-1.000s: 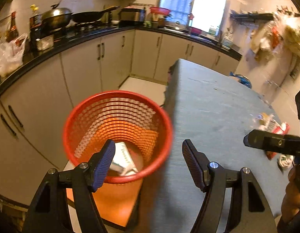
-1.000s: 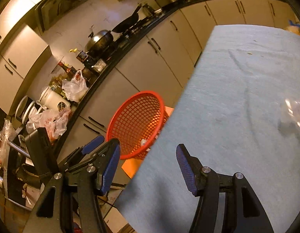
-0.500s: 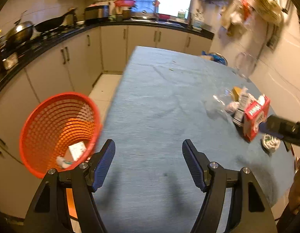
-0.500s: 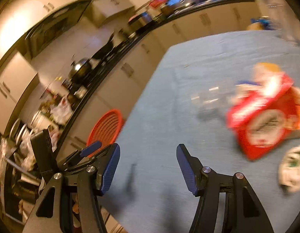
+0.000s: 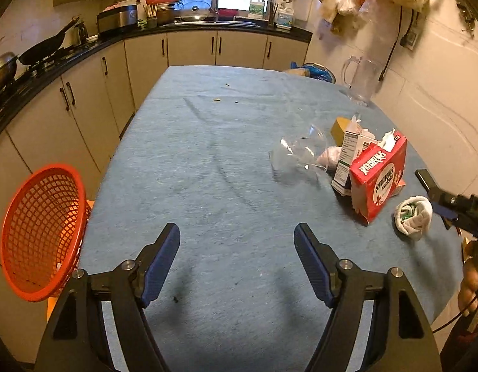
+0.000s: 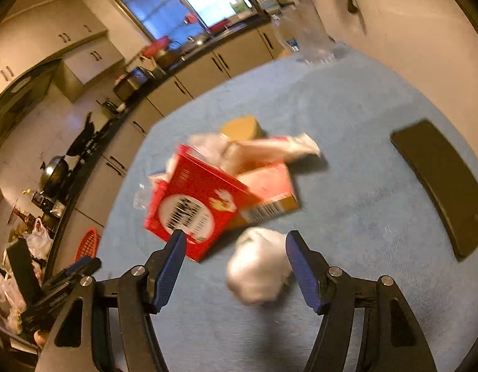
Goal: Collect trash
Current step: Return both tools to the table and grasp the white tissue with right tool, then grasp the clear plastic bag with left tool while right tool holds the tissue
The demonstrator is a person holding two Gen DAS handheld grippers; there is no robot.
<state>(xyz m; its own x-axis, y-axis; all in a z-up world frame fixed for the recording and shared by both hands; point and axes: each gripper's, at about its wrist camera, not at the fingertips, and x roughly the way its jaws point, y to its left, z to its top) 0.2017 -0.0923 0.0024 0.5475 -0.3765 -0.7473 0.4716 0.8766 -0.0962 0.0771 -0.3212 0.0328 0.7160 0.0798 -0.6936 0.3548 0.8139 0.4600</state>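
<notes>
A pile of trash lies on the blue table [image 5: 208, 170]: a red box [image 5: 379, 175], a crushed clear plastic cup [image 5: 297, 152], a small carton [image 5: 347, 155] and a crumpled white wad [image 5: 414, 217]. The red mesh basket [image 5: 40, 232] stands off the table's left edge. My left gripper [image 5: 237, 257] is open and empty over bare table. My right gripper [image 6: 235, 266] is open, its jaws on either side of the white wad [image 6: 259, 268], just short of the red box [image 6: 192, 207]. I cannot tell if it touches the wad.
A black flat slab [image 6: 440, 183] lies on the table to the right. A clear glass jug [image 5: 361, 82] stands at the far right corner. Cabinets and a counter with pans [image 5: 43, 49] run along the left and back. A wall is close on the right.
My left gripper has swung right from over the basket to over the table. My right gripper has swung right and closed in on the trash pile, now straddling the white wad.
</notes>
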